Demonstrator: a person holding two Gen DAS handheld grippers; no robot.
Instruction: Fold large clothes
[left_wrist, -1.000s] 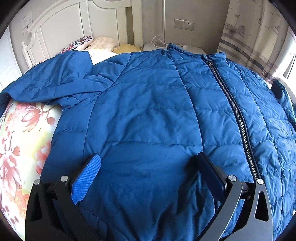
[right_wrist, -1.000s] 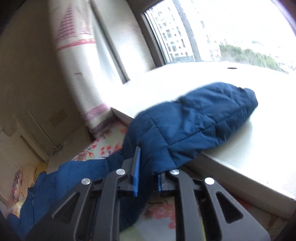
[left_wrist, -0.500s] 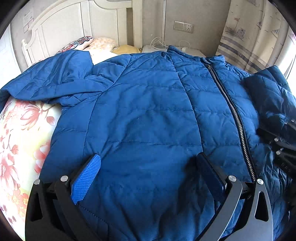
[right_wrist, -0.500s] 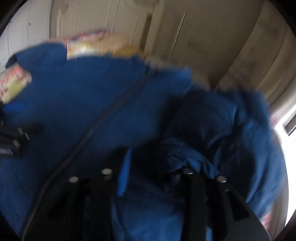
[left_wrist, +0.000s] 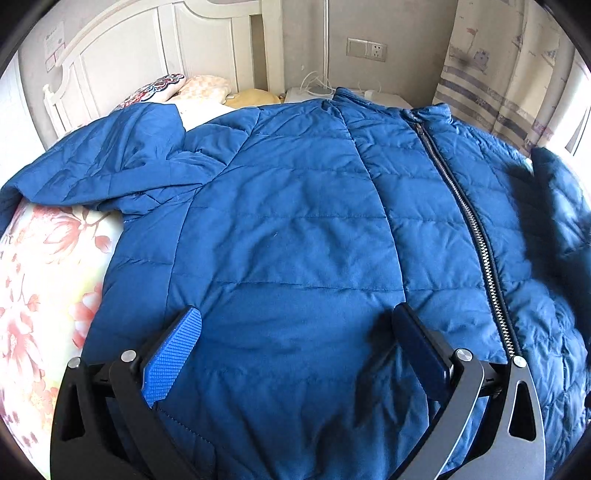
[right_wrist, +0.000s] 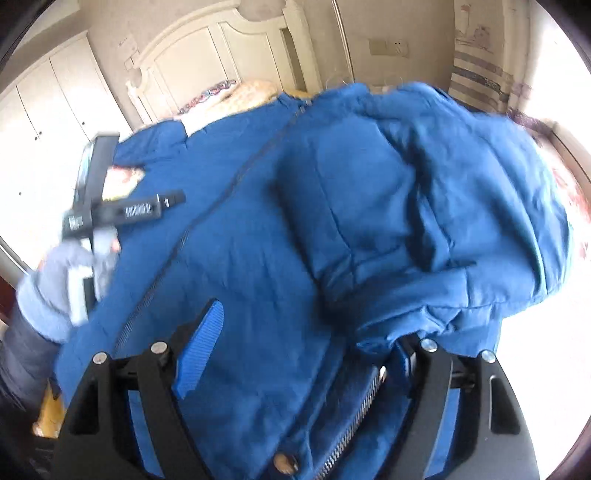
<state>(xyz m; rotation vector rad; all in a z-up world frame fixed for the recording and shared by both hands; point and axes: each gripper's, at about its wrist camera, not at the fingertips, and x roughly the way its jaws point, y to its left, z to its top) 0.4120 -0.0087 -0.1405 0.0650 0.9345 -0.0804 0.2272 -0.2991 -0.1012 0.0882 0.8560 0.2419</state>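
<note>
Jacket (left_wrist: 295, 240), big, blue and quilted, spread front-up across the floral bedsheet (left_wrist: 40, 280) and filling both wrist views; nearest the left camera, the left gripper (left_wrist: 297, 325) sits low over the hem with its fingers spread wide, nothing between them, blue pad on one side and dark pad on the other, both just above the cloth; nearest the right camera, the right gripper (right_wrist: 314, 332) has its fingers apart too, the left blue pad bare, the other finger buried under a fold of blue fabric, so whether it pinches that fold I cannot tell; a sleeve (right_wrist: 424, 206) lies bunched and doubled over the right half of the jacket's front, blurred in the right view, and shows as a dark lump at the far right edge in the left view (left_wrist: 557, 206); the zipper (left_wrist: 476, 236) runs closed from hem up to collar; further out, the other sleeve (left_wrist: 96, 166) stretches off to the left over the sheet; off to the left in the right view, a grey-gloved hand (right_wrist: 62, 280) grips the other tool's handle; beyond the collar, pillows (left_wrist: 192, 86) against a white headboard (left_wrist: 147, 44), a wall socket (left_wrist: 366, 49), and a patterned curtain (left_wrist: 502, 66) at the right.
</note>
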